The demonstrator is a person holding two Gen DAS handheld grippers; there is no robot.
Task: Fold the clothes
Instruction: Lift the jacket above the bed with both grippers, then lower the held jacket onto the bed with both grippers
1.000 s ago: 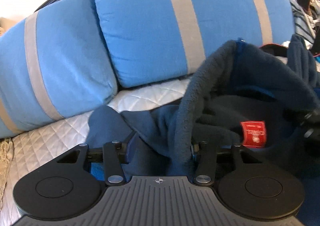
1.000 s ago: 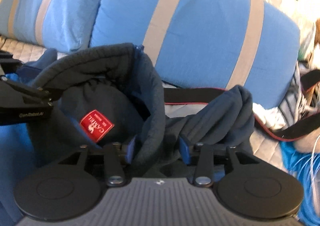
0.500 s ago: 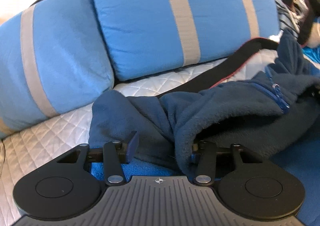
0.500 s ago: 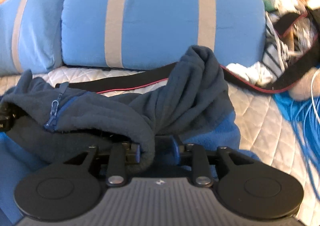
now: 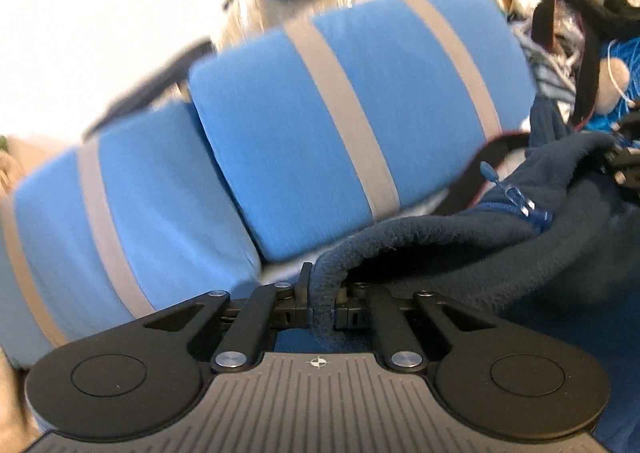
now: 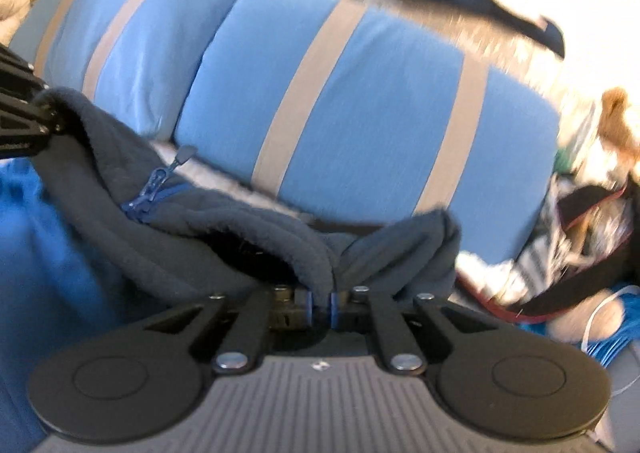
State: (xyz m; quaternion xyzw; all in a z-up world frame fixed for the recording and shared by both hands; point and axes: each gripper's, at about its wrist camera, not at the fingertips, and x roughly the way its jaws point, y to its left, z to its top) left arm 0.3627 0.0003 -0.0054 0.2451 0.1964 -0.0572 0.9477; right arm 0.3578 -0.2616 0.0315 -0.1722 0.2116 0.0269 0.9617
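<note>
A navy fleece jacket (image 5: 500, 249) with a blue zipper (image 5: 528, 209) stretches between both grippers above the bed. My left gripper (image 5: 320, 305) is shut on a thick rolled edge of the fleece, which fills the gap between its jaws. In the right wrist view the same jacket (image 6: 192, 229) hangs leftward, its zipper pull (image 6: 160, 181) showing. My right gripper (image 6: 322, 307) is shut on a fold of the fleece at the collar end. The left gripper's black frame (image 6: 20, 113) shows at that view's left edge, holding the far end.
Two blue pillows with grey stripes (image 5: 352, 109) (image 6: 360, 125) lie against the back. A bright blue cloth (image 6: 44, 253) lies under the jacket. Clutter with a black strap, blue cord and a plush toy (image 6: 600, 253) fills the right side. White quilted bedding (image 6: 220, 173) shows below the pillows.
Both grippers have shut on the fleece and lifted it; the jacket now hangs taut between them. The red label has gone out of view.
</note>
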